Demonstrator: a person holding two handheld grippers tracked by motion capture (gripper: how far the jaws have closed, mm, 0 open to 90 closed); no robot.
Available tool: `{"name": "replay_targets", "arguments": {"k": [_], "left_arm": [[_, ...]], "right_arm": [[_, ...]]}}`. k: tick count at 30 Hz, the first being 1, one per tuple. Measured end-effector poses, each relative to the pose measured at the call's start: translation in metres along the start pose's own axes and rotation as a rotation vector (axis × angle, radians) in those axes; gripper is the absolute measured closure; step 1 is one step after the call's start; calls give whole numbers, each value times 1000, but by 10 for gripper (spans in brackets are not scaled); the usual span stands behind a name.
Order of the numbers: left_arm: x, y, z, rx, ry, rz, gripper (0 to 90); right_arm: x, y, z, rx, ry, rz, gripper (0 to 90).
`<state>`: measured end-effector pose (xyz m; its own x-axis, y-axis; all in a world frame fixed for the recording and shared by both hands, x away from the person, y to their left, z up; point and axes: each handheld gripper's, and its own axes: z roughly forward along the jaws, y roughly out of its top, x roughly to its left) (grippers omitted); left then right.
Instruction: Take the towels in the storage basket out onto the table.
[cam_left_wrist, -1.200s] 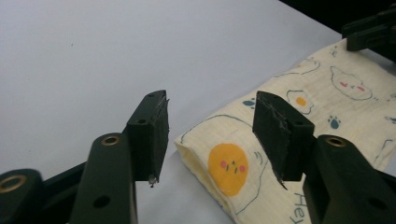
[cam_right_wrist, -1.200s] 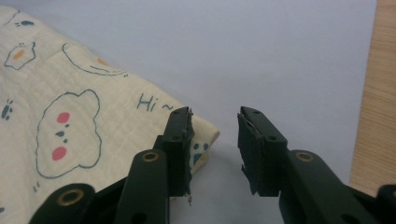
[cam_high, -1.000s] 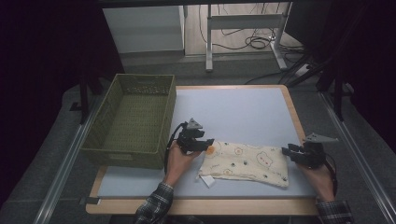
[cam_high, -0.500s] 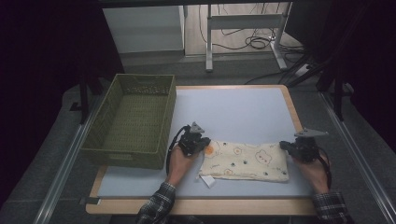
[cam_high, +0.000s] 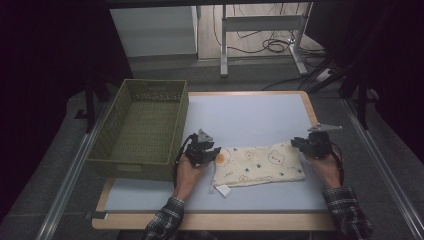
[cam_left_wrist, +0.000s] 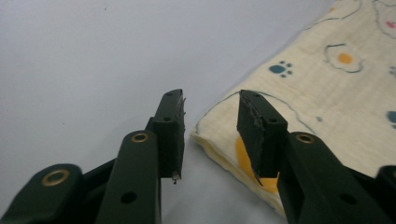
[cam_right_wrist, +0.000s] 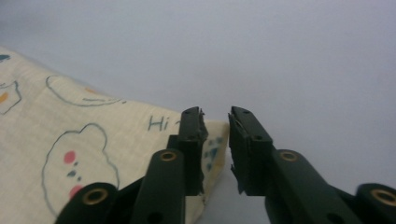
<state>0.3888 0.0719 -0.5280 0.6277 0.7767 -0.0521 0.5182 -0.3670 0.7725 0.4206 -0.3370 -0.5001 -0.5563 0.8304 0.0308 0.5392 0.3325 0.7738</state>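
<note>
Pale blue table (cam_high: 250, 115), green basket (cam_high: 142, 127) far left; patterned cloth (cam_high: 260, 162) near centre, soft, light, best pinched at corners; left gripper (cam_high: 214, 151) and right gripper (cam_high: 298, 142) just reopening, jaws parted at either end, nothing gripped

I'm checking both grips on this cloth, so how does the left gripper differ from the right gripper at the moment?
The left gripper sits at the cloth's end nearer the basket; the right gripper sits at the far end. The left jaws stand wider apart, with the cloth's corner in the gap; the right jaws stand closer, beside the cloth's edge. Both have just been opening, both are open, and neither pinches the cloth.
</note>
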Motion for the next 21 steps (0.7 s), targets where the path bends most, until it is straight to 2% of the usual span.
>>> {"name": "replay_targets", "arguments": {"k": [1, 3, 6, 10, 12, 15, 21], "left_arm": [[1, 0, 3, 0, 4, -5, 558], [3, -1, 6, 3, 6, -14, 547], [4, 0, 12, 12, 14, -11, 520], [4, -2, 19, 30, 16, -17, 479], [6, -2, 20, 38, 9, -32, 412], [5, -2, 21, 43, -2, -21, 379], [5, -2, 21, 42, 4, -21, 362]], "right_arm": [[1, -3, -6, 3, 5, 4, 674], [1, -4, -9, 3, 8, 8, 656], [3, -10, -15, 14, 46, 24, 601], [12, -18, -19, 30, 78, 18, 550], [18, -21, -21, 38, 78, 7, 526], [24, -25, -25, 41, 83, -5, 503], [36, -32, -33, 27, 100, -7, 446]]}}
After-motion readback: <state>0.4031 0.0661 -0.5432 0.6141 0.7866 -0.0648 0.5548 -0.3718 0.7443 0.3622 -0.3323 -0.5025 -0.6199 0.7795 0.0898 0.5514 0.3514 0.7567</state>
